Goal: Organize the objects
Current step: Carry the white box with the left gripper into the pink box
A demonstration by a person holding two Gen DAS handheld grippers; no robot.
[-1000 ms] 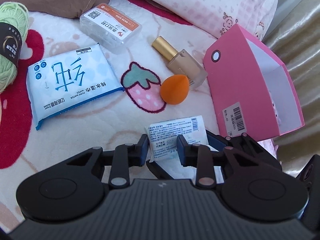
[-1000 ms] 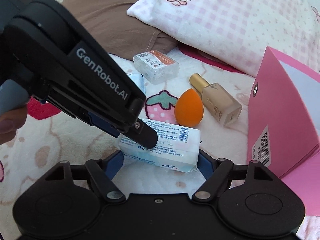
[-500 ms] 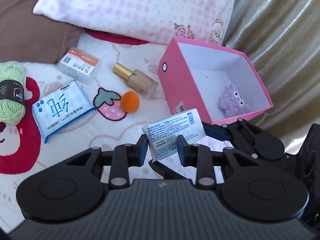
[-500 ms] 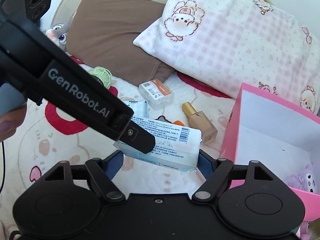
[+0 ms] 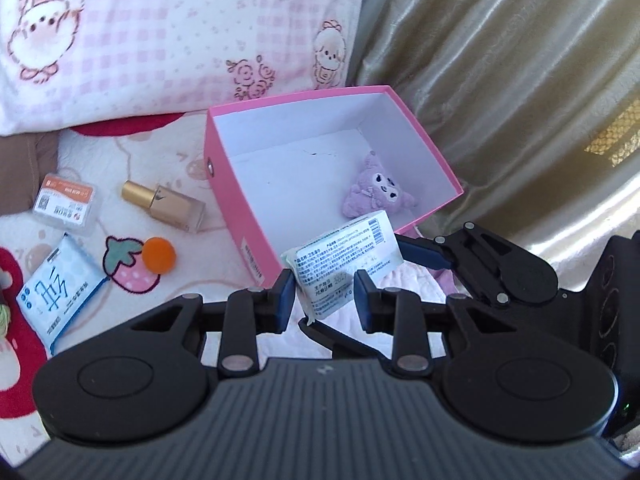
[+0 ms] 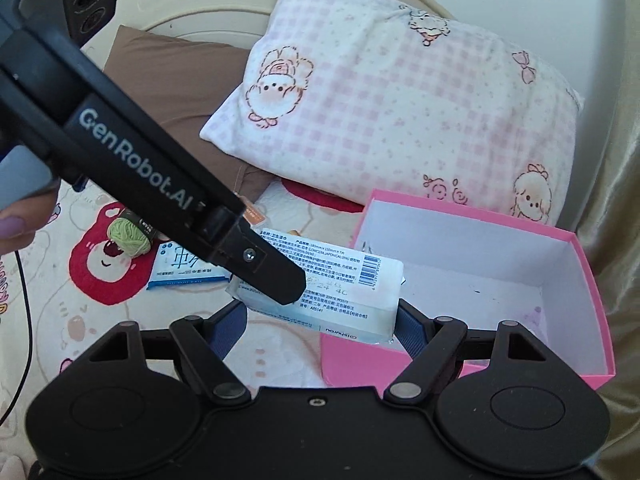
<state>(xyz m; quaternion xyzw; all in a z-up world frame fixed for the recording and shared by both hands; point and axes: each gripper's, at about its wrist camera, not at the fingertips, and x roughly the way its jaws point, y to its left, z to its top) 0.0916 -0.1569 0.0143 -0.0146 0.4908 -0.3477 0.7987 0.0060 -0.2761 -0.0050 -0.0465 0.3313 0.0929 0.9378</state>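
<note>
Aloft, both the left gripper (image 5: 324,300), marked "GenRobot.AI", and the right gripper (image 6: 320,320) clamped one barcoded wipes pack (image 6: 340,288) above the near rim of the pink box (image 6: 592,264).

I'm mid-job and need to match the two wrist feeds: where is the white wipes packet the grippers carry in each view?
Left wrist: the white wipes packet sits low centre, between the left gripper fingers, just in front of the pink box.
Right wrist: the packet is at centre, spanning the right gripper fingers, with the left gripper's finger across it.
Shared landmark: the pink box.
</note>
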